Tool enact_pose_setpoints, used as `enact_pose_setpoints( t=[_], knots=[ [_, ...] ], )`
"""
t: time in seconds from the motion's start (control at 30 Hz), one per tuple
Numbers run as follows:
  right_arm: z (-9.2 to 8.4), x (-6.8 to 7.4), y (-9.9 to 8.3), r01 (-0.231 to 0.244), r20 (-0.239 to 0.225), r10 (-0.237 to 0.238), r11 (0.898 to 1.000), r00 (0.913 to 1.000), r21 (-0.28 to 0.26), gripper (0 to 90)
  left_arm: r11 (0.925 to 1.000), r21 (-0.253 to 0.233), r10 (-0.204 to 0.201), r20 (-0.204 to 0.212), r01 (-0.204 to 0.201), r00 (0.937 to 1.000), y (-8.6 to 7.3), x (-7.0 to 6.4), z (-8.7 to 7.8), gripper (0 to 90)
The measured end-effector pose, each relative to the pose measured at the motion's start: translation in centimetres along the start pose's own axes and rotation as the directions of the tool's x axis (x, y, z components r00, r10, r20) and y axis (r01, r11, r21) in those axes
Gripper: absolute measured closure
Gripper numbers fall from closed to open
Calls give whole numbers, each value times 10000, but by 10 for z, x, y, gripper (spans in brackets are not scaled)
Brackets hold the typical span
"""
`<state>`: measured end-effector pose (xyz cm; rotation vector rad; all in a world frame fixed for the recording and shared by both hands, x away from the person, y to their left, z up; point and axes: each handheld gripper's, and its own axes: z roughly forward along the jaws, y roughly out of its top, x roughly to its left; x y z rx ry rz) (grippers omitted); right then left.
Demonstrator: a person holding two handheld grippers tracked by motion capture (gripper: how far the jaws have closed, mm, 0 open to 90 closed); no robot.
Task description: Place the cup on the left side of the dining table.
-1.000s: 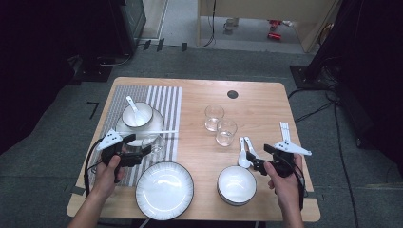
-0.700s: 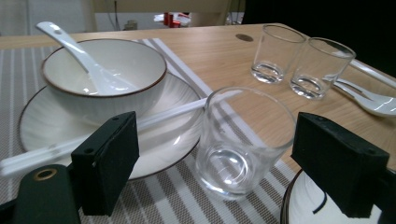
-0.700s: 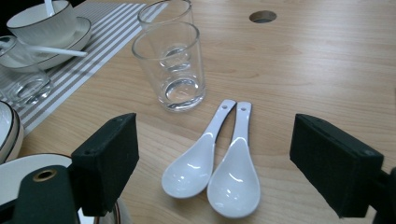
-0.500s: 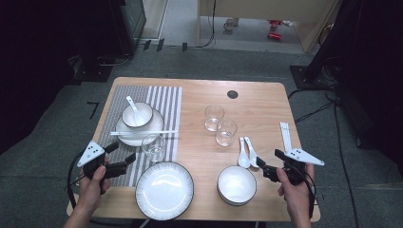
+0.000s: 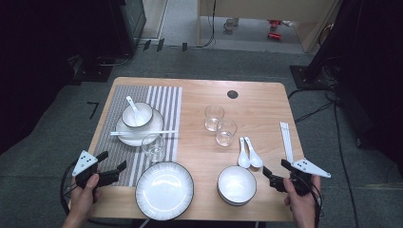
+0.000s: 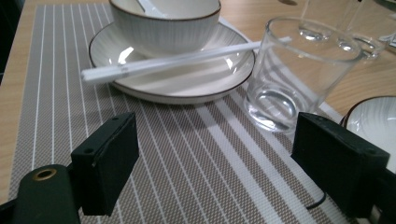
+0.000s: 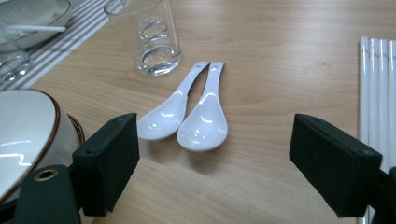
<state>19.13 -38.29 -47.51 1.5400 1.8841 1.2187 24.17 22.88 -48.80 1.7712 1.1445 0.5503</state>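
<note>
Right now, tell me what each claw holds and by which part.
Nothing. Left claw and right claw both stand open and empty above the table.

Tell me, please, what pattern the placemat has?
The placemat is grey-brown weave with thin white stripes, clearest in the left gripper view.

A light wooden table (image 5: 266,102) with rounded corners stands on a grey carpeted floor (image 5: 71,118). A small dark round hole (image 5: 232,94) sits in the tabletop near its far edge. Beyond the far side the floor turns to a paler grey strip (image 5: 190,23), lit more brightly than the rest. To the far left rises a dark cabinet (image 5: 128,23), and black cables (image 5: 209,28) trail across the floor by it. At the far right stands a light wooden panel (image 5: 266,9), with dark stands and more cables (image 5: 328,104) to the right of the table. Both sides of the room lie in deep shadow.
</note>
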Motion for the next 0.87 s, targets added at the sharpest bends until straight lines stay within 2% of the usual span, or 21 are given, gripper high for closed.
enact_pose_setpoints(
  t=[0.13,0.3,0.5,0.63,0.87],
  knots=[
    [-3,-5,-10,104,166,-107,9998,9998,143,163,9999,92,147,-458,-143,9988,-9,5,-2,134],
    [-8,-12,-21,28,328,-35,9997,9995,229,163,9996,273,65,-519,-51,9986,-17,11,-5,125],
    [-7,-19,-31,-15,374,6,9997,9993,255,165,9973,734,73,-1002,0,9949,-23,18,-3,123],
    [-3,-21,-37,36,485,-56,9992,9988,405,167,9935,1111,-119,-1071,238,9942,-27,22,0,123],
    [-2,-20,-37,26,496,-47,9991,9988,418,167,9922,1247,136,-1052,-3,9944,-27,20,2,123]
  ],
)
